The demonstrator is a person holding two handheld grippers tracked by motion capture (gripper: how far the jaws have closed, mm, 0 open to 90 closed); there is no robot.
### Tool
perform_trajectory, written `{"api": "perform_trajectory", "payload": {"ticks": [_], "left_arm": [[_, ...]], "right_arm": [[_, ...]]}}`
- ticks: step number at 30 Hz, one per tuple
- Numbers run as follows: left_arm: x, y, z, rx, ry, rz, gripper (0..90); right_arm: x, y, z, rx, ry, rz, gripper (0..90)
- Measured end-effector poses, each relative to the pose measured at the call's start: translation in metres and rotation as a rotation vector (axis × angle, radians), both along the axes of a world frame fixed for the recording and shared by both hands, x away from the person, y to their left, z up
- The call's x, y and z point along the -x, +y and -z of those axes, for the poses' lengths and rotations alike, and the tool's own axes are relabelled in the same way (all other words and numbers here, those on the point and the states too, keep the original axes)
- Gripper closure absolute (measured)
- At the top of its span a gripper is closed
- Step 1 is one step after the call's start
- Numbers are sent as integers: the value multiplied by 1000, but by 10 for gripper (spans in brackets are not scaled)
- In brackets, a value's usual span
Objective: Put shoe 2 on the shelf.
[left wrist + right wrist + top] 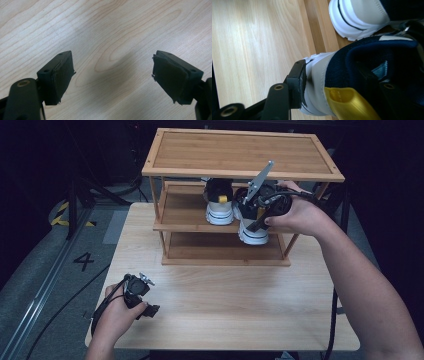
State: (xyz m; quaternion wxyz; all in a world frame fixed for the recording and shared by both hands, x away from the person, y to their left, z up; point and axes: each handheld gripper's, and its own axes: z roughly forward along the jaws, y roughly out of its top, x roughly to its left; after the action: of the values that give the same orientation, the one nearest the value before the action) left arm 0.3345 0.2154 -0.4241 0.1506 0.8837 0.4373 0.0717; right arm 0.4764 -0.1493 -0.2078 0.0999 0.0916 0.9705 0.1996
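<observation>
While my right gripper (255,215) straddles the heel of the right sneaker (252,227), which overhangs the front of the rack's middle shelf (185,220) beside its mate (219,205), its jaws seem loosened, though one pad is hidden inside. My left gripper (113,75) gapes empty over the table (225,310).
</observation>
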Motion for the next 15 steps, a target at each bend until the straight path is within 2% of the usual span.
{"api": "perform_trajectory", "payload": {"ticks": [1,5,7,9,10,11,13,15], "left_arm": [[0,0,0,0,0,0,177],[-2,-2,-2,5,-4,4,177],[-4,-3,-2,7,-4,10,177],[-5,-3,-2,3,-5,15,177],[-6,-4,-2,7,-2,14,177],[-7,-5,-2,5,-5,17,177],[-9,-6,-2,3,-2,19,177],[-11,-9,0,-1,5,24,177]], "right_arm": [[0,0,0,0,0,0,502],[3,-2,0,-34,-52,4,492],[7,-7,-7,-96,-77,29,489],[9,-8,-9,-108,-86,35,487],[11,-9,-12,-127,-96,43,487],[18,-15,-19,-172,-124,59,488],[23,-20,-25,-208,-138,77,490],[26,-22,-27,-225,-144,84,490]]}}
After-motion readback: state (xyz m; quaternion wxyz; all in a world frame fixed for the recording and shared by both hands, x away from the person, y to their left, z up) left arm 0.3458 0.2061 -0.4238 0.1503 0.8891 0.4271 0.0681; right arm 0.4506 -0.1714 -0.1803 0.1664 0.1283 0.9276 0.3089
